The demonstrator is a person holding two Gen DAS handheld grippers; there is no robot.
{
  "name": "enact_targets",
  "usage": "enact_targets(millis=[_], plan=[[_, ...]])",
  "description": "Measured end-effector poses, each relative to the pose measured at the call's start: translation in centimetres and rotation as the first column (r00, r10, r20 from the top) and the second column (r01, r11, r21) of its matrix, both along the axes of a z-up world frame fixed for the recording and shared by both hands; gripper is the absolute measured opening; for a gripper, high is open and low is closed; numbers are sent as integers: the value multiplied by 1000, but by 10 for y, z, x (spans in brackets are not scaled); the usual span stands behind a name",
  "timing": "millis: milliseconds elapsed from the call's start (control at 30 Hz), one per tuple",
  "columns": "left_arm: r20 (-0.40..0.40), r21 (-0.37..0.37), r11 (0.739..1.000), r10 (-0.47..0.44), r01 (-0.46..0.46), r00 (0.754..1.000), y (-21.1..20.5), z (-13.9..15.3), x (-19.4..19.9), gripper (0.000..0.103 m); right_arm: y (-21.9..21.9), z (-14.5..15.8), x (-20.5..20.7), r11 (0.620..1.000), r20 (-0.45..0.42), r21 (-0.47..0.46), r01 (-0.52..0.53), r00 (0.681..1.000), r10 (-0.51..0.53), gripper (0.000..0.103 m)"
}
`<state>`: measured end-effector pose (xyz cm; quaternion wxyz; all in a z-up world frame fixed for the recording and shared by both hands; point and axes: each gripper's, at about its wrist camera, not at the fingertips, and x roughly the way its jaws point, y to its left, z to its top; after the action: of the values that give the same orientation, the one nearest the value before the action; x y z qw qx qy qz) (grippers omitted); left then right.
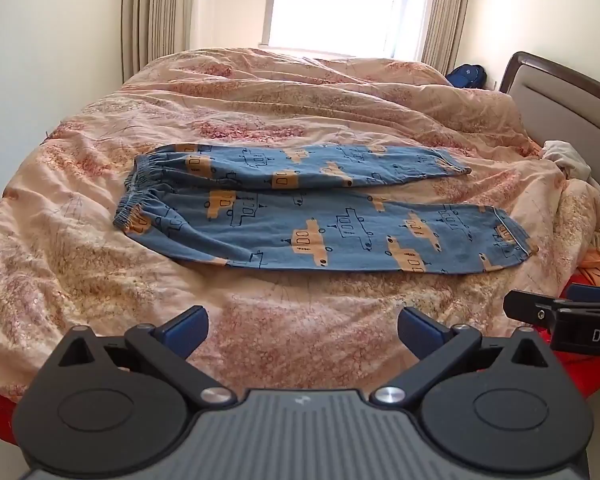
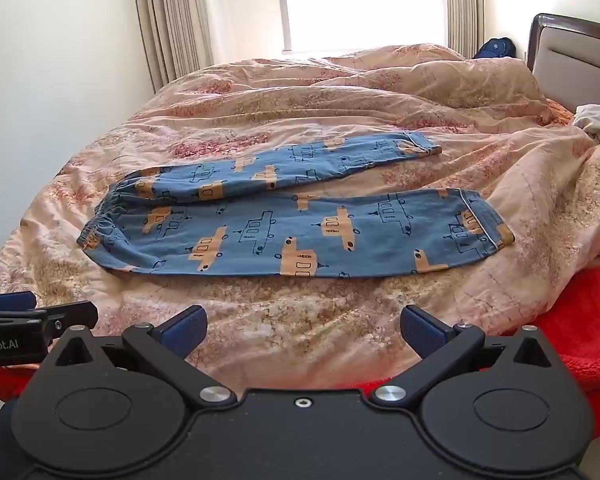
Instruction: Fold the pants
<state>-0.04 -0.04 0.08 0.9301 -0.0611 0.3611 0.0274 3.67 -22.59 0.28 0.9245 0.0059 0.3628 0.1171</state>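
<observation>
Start step, nothing folded yet: your left tongs (image 1: 303, 326) and right tongs (image 2: 303, 326) both gape wide and empty. Blue car-print pants (image 1: 324, 216) lie flat on the bed quilt (image 1: 260, 100) ahead of both, untouched. Next, reach forward for the near leg's edge.

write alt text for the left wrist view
Blue pants printed with orange vehicles lie flat on a peach floral duvet, waistband left, legs apart. The open left gripper hovers short of them, holding nothing.

Blue patterned pants (image 1: 324, 220), flat, legs apart
</observation>
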Motion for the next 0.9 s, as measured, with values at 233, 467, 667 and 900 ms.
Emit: enact_targets(millis=[233,467,667,900], plan=[[2,6,1000,-4,4,1000,0,-1,2,103,0,3,1,1000,17,-10,3,1000,-3,103],[-7,-6,1000,-8,8,1000,3,-2,4,103,-1,1,4,1000,13,-9,-1,1000,1,103],[-14,-11,1000,-6,6,1000,4,-5,5,103,2,-1,3,1000,9,-15,1,1000,-1,103],[-21,-12,1000,-4,4,1000,3,-6,6,103,2,-2,5,1000,4,-10,2,1000,-2,103]])
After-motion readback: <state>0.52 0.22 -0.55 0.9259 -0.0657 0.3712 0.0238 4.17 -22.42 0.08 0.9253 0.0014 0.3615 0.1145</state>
